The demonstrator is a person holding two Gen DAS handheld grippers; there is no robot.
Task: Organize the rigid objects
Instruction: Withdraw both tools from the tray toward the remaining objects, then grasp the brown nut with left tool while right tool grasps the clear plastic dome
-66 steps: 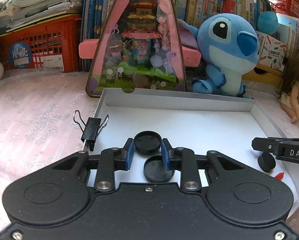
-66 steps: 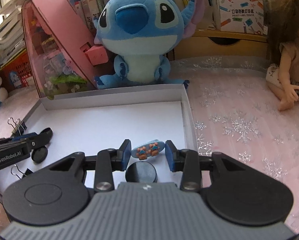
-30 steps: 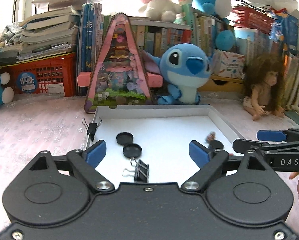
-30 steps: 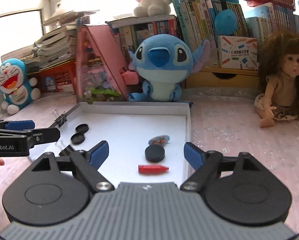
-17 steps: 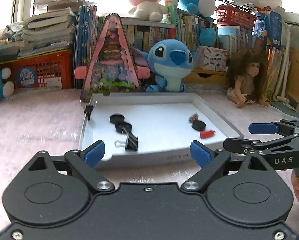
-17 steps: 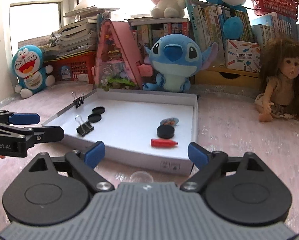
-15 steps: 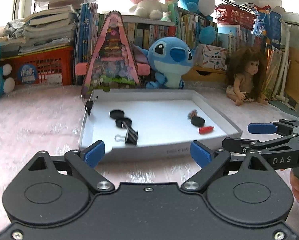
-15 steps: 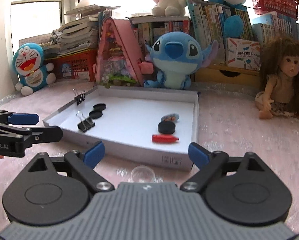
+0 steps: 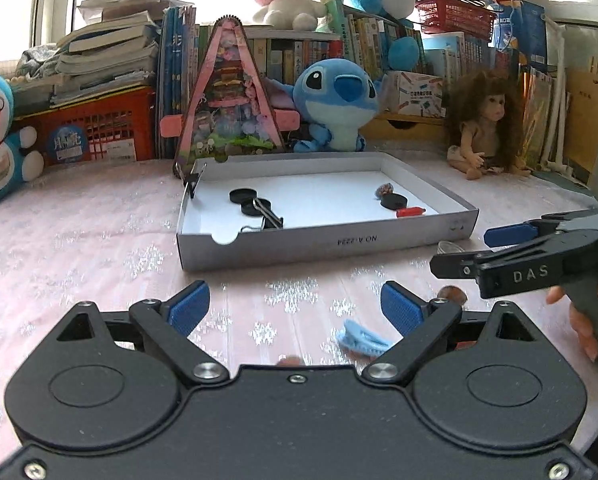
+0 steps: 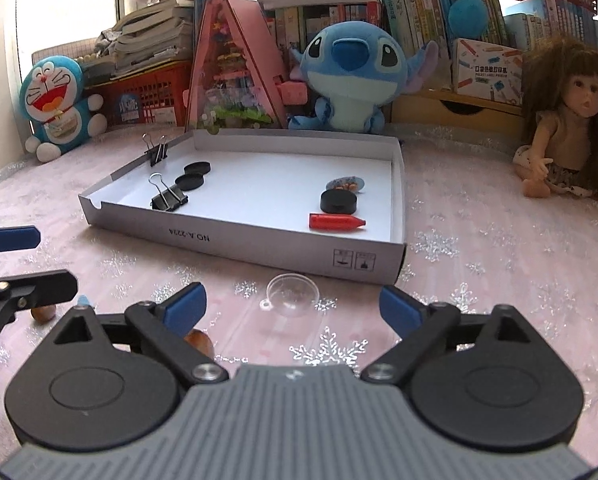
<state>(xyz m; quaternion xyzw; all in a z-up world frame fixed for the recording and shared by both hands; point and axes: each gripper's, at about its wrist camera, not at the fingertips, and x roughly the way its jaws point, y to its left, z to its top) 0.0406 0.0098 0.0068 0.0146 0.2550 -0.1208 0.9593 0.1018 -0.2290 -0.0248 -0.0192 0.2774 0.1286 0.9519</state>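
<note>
— Two grippers in front of the white box lid [image 10: 235,240], both mine. How do yours stand?

— My left gripper [image 9: 295,308] is spread wide, nothing between the blue pads, pointing down at the pink snowflake cloth [image 9: 99,248]. My right gripper [image 10: 293,306] has just been opening; its jaws stand wide too, and only the cloth and a clear plastic dome [image 10: 293,290] lie between them. The pads touch nothing.

— What sits in the lid?

— Left side: two black discs [image 10: 193,176] near each other, one black binder clip [image 10: 169,200] lying beside them, another binder clip [image 10: 155,152] clamped upright on the left wall. Right side: a single black disc [image 10: 338,202], a red crayon-shaped piece [image 10: 337,221] just in front of it, a small patterned charm [image 10: 345,183] just behind it.

— And loose on the cloth?

— The dome lies just beside the lid's near wall. From the left wrist, a pale blue hair clip [image 9: 361,338] lies near my right-hand pad, and a small brown piece [image 9: 451,293] sits under the other gripper's finger. From the right wrist, two brown nut-like pieces [image 10: 43,314] show at lower left; I cannot tell what they are.

— Behind the lid?

— A blue plush [image 10: 353,72], a pink triangular toy house [image 10: 235,68], a doll [image 10: 567,120] well to the right.
</note>
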